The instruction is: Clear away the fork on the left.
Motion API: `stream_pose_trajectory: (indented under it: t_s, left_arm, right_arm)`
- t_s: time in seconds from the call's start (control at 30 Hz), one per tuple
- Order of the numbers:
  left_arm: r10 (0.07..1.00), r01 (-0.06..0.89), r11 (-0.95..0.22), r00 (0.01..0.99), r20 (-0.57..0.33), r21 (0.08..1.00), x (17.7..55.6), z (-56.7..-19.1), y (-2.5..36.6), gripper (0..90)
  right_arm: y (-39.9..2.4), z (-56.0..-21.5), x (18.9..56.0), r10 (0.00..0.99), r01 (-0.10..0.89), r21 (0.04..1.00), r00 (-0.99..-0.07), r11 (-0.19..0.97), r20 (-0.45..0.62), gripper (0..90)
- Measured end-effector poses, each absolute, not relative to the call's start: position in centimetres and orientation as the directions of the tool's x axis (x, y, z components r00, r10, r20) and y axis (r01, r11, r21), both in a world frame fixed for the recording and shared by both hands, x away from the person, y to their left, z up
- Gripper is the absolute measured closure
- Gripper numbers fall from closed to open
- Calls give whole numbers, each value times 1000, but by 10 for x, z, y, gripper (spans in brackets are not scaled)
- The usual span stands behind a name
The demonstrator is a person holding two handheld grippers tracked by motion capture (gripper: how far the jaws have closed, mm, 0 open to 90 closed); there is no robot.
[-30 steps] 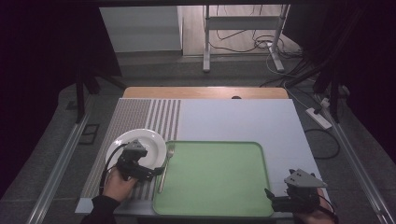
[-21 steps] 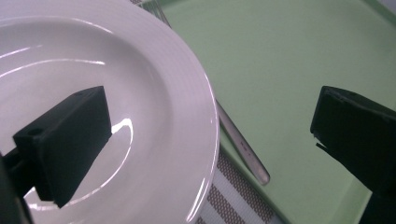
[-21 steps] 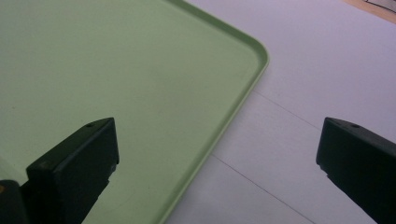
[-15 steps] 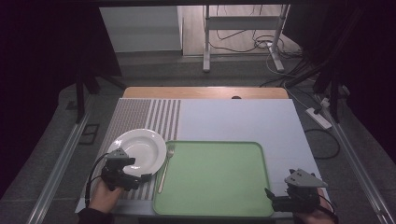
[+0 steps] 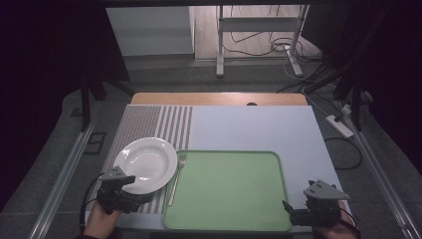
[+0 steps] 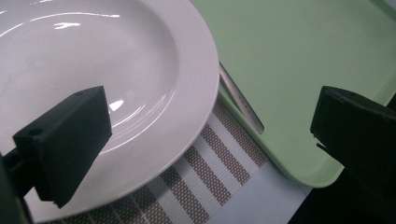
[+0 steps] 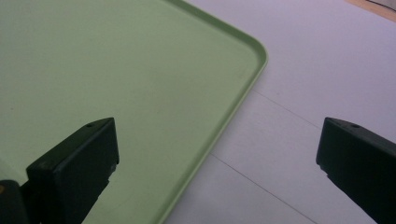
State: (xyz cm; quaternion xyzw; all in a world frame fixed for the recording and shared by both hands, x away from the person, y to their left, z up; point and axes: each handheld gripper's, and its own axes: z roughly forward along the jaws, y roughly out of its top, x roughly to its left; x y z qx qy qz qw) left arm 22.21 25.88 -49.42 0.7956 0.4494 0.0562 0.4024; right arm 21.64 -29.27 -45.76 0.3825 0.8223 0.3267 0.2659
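Left gripper (image 5: 119, 191), jaws apart and empty, has drawn back off the white plate (image 5: 145, 164), which now rests just ahead of it beside the fork (image 5: 177, 178) and green tray (image 5: 227, 224), suggesting a finished placement; right gripper (image 5: 318, 206) idles agape at the tray's near corner.

A white plate (image 5: 145, 164) is sitting on a striped mat (image 5: 149, 130) beside a green tray (image 5: 226, 191), a fork (image 5: 176, 178) lying between them, grippers resting at both near corners.

We see a dark room. Behind the surface (image 5: 249, 124) is grey floor (image 5: 164, 74), a metal stand (image 5: 259, 35) and tangled cables (image 5: 278, 47).
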Motion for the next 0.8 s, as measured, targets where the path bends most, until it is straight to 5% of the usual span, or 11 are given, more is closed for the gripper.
stream_pose_trajectory:
  t_s: [0.8]
  left_arm:
    - [805,660,-275,555,-207,699,196,-490,268,0]
  right_arm:
    - [-291,-458,217,801,460,733,-568,501,-191,0]
